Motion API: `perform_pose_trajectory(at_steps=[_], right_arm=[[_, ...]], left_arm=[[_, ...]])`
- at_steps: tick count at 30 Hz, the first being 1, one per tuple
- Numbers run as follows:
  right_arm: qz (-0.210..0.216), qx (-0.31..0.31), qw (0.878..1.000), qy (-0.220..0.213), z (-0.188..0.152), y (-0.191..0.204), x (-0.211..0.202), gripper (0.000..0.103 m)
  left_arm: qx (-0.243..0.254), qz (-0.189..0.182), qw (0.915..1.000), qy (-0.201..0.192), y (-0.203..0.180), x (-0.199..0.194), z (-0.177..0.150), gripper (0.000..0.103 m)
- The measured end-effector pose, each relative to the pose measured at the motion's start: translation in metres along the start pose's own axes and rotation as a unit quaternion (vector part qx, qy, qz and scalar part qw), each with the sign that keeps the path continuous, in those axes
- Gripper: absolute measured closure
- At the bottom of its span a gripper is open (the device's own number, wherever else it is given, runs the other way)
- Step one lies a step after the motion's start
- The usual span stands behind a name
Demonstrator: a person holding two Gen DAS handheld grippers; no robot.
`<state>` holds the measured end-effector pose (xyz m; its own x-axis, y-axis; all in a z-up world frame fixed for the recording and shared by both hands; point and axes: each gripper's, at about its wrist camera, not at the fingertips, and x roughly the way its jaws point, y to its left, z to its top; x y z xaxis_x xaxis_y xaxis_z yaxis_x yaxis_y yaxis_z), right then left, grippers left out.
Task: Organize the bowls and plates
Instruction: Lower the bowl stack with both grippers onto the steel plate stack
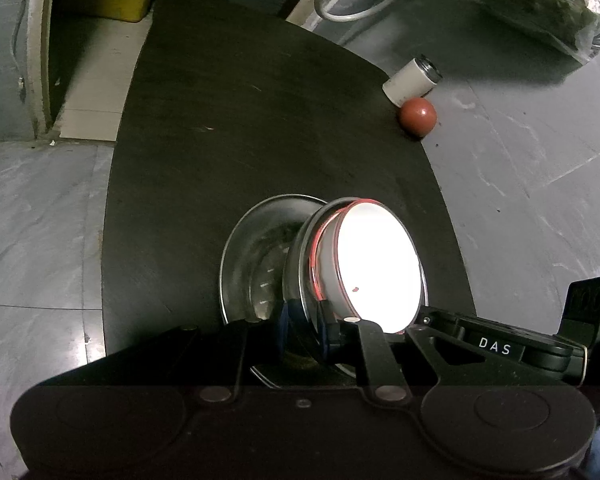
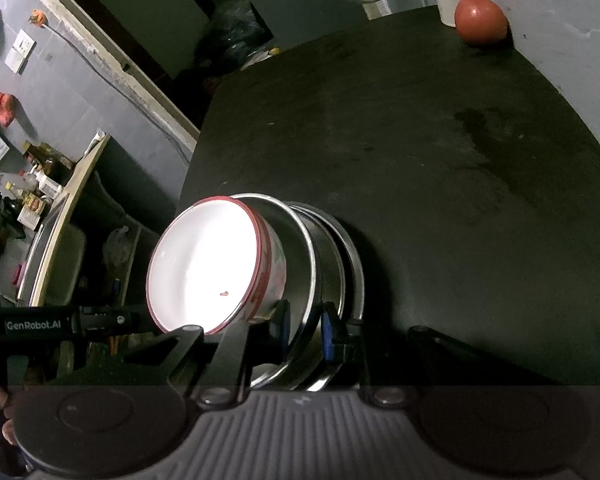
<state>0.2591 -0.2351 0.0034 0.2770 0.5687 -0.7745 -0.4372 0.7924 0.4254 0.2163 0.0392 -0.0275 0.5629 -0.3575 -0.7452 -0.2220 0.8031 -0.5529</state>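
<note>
Black housings of both tongs fill the bottom of each wrist view. From the left wrist, the left tongs are clenched, blue pads on either side of the rim of a steel bowl that carries a white bowl with a red rim nested inside it. Both are tipped on edge, the white bowl's washed-out inside facing right (a small red speck shows near its middle). Behind them to the left lies a steel plate, flat on the dark round surface. The other tool reaches in from the right edge of this view, marked DAS.

From the right wrist, the right tongs are likewise clenched on steel rims: one blue pad sits inside the steel bowl beside the white bowl, the other outside it, with the steel plate just behind. Whether the pads pinch the bowl alone or the plate's edge too, I cannot tell. The left tool enters from the left, labelled GenRobot.AI.

The stack sits at the near edge of the surface. Well apart at the far edge rests a reddish-brown ball, touching or just beside a white cylindrical container that lies on its side in the left view
</note>
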Motion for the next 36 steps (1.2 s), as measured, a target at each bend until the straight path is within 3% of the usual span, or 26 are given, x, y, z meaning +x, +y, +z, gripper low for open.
perform_pose_trajectory(at_steps=[36], right_arm=[[0.007, -0.009, 1.0, 0.02, 0.011, 0.005, 0.011, 0.085]], left_arm=[[-0.023, 0.021, 0.9995, 0.01, 0.003, 0.006, 0.005, 0.088]])
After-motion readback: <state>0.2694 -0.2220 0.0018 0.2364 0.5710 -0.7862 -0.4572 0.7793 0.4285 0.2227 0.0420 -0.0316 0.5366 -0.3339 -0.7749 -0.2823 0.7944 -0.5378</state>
